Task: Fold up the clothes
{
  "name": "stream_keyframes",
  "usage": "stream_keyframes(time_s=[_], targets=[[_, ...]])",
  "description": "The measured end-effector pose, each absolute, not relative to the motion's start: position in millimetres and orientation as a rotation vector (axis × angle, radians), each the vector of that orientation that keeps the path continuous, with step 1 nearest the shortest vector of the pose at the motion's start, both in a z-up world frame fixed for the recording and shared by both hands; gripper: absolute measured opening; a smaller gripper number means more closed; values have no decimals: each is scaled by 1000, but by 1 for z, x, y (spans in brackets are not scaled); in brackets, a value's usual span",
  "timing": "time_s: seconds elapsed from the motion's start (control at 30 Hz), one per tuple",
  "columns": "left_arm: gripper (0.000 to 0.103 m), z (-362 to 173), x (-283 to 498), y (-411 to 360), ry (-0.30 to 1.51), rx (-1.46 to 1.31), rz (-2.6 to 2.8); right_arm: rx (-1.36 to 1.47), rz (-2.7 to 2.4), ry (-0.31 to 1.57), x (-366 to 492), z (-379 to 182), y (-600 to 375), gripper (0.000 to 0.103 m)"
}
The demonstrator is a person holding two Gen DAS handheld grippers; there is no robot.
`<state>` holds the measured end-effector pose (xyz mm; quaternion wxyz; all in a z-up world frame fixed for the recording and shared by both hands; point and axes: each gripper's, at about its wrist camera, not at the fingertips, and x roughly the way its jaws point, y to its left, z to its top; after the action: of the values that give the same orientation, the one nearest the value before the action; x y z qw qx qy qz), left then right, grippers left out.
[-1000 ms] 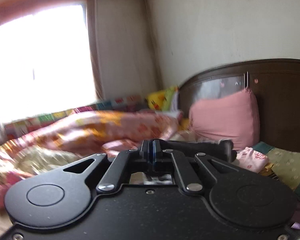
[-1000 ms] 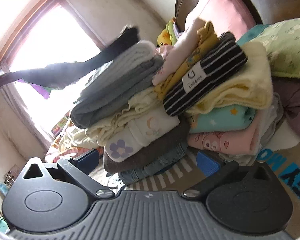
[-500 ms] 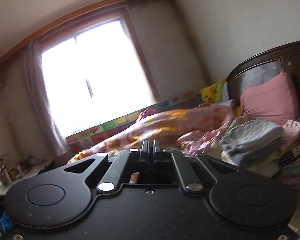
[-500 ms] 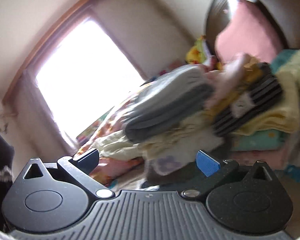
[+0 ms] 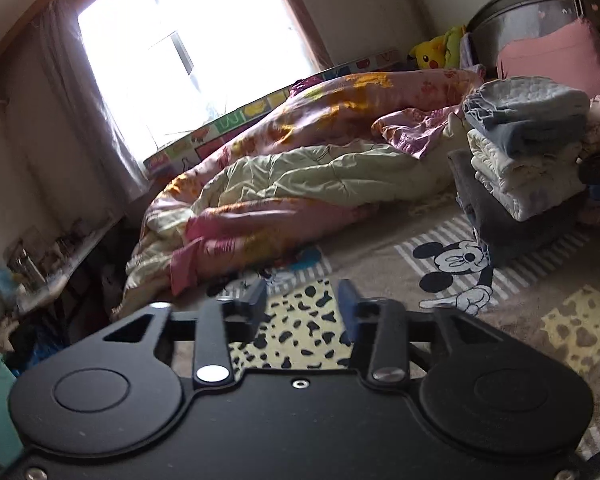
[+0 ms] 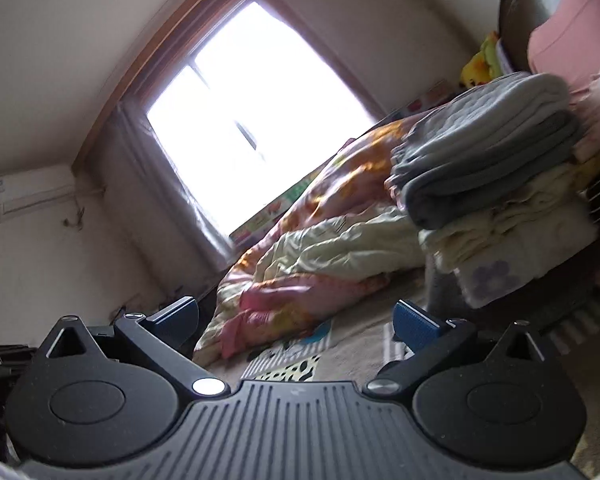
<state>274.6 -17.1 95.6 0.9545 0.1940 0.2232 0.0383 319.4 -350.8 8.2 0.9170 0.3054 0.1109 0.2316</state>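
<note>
A stack of folded clothes (image 5: 528,160) stands on the bed at the right, a grey-blue folded piece (image 5: 528,112) on top, cream and dark grey layers under it. The same stack (image 6: 496,200) fills the right of the right wrist view. My left gripper (image 5: 302,306) hovers over the cartoon-mouse bedsheet (image 5: 452,268), well left of the stack. Its jaws are opening and nothing lies between them. My right gripper (image 6: 296,318) is open and empty, pointing level toward the quilt, left of the stack.
A rumpled pink, orange and cream quilt (image 5: 300,168) lies across the far side of the bed below a bright window (image 5: 196,40). A pink pillow (image 5: 556,56) and a yellow plush toy (image 5: 430,50) rest by the dark headboard. A cluttered shelf (image 5: 40,268) stands at the left.
My left gripper, shut before, now stands apart and has dropped and swung toward the bedsheet. The right gripper has pulled back from the stack and turned left toward the window.
</note>
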Motion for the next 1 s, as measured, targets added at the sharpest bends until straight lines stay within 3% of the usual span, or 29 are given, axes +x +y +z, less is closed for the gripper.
stream_keyframes(time_s=[0.17,0.3,0.7,1.0], targets=[[45,74,253,18,497,281,98,633,516,264,325,5,-324,103],[54,41,244,47,536,168,113,570,530,280,326,0,-304,103],[56,-76,266,114,654,-238,87,398,588,423,340,-41,-223,103],[61,-140,267,164,595,-469,16,228,573,523,358,-86,-159,103]])
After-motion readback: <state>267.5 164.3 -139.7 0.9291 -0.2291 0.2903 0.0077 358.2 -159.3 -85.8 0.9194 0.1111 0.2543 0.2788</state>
